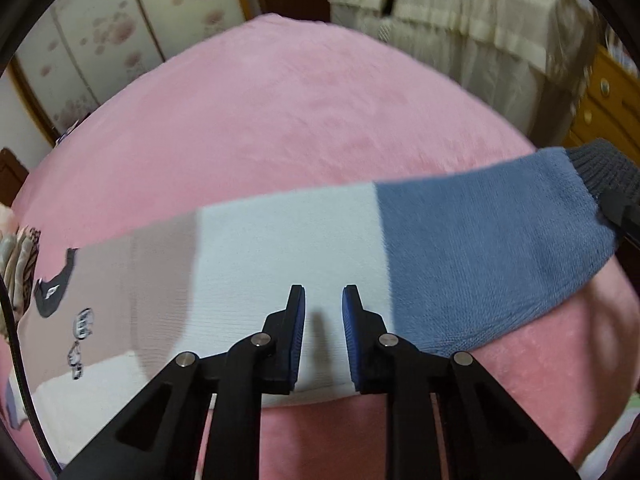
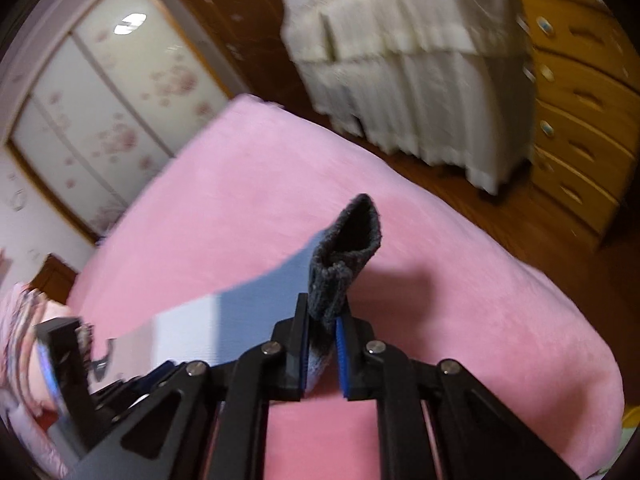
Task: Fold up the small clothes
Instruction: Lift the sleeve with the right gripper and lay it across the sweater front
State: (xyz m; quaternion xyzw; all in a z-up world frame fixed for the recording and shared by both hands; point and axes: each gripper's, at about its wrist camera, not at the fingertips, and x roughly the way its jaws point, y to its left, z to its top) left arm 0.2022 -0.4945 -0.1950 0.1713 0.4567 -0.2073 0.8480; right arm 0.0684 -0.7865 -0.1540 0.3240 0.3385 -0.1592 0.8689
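A long sock (image 1: 288,256) lies across a pink bed, banded beige, white and blue, with a dark grey ribbed cuff (image 1: 604,168) at the right end. My left gripper (image 1: 323,294) is open just above the white band, with nothing between its pads. My right gripper (image 2: 322,316) is shut on the dark grey cuff (image 2: 348,248) and holds that end lifted off the bed, the cuff standing up between the fingers. The left gripper's body (image 2: 64,364) shows at the lower left of the right wrist view.
The pink plush blanket (image 1: 300,120) covers the bed. Patterned clothes (image 1: 20,264) lie at the bed's left edge. Beyond the bed stand a cream-draped piece of furniture (image 2: 408,64), a wooden dresser (image 2: 580,120) and floral sliding wardrobe doors (image 2: 112,120).
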